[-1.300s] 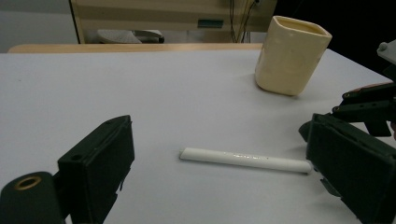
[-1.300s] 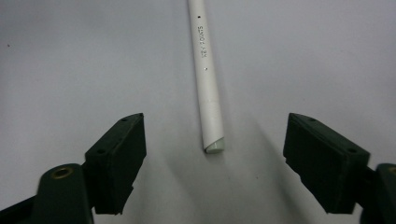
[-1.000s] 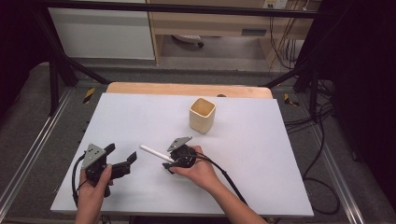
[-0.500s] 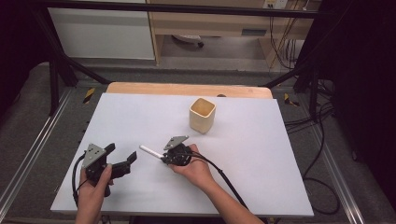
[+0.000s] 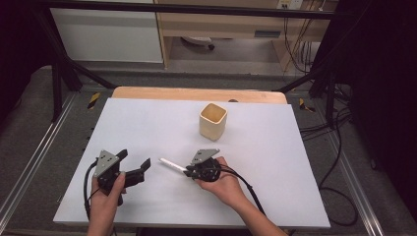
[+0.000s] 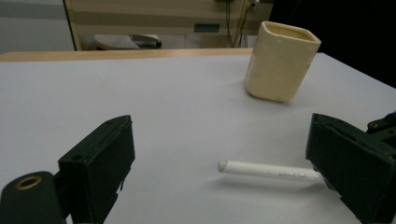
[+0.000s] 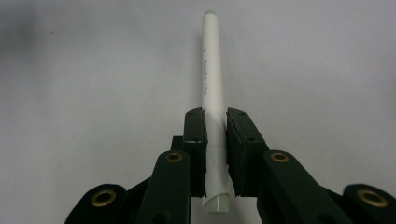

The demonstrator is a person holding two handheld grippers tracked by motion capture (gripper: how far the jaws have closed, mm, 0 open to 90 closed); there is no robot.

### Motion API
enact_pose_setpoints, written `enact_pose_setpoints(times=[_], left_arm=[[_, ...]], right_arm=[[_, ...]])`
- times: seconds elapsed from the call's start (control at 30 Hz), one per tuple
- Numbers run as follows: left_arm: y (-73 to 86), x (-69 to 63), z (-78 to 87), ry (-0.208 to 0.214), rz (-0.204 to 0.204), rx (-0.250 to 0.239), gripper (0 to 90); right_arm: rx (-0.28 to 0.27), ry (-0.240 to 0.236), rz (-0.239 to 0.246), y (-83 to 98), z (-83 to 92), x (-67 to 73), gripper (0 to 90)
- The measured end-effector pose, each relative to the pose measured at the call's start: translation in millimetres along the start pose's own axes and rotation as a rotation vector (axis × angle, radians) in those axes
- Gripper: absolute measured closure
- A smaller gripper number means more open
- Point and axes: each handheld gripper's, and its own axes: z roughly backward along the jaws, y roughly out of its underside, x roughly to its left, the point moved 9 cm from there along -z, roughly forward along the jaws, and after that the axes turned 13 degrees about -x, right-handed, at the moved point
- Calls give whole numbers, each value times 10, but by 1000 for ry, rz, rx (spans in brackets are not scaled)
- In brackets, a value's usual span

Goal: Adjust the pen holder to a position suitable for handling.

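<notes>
A white table (image 5: 305, 196) with a wooden far edge stands on grey floor (image 5: 29, 147), cabinets (image 5: 105, 32) behind.

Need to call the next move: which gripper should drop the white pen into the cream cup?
Right, probably. The right gripper already has its jaws shut on the white pen and sits nearer the cream cup. The left gripper is open, holding nothing, farther away.
</notes>
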Motion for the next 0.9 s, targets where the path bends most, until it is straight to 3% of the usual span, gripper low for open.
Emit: enact_pose_setpoints(times=[0.2, 0.4, 0.5, 0.7, 0.9], left_arm=[[-33, -196, -216, 26, 10, 5, 83], [-150, -333, -433, 32, 61, -17, 84], [-130, -377, -438, 33, 75, -35, 82], [81, -418, -340, 51, 95, 12, 82], [91, -463, -345, 80, 109, 15, 77]], right_arm=[[-31, 7, 0, 112, 300, -4, 787], [-34, 14, -13, 266, 494, -24, 787], [-56, 15, -27, 285, 535, -23, 787], [-95, 15, -33, 227, 581, -11, 787], [-140, 36, -51, 152, 655, -35, 786]])
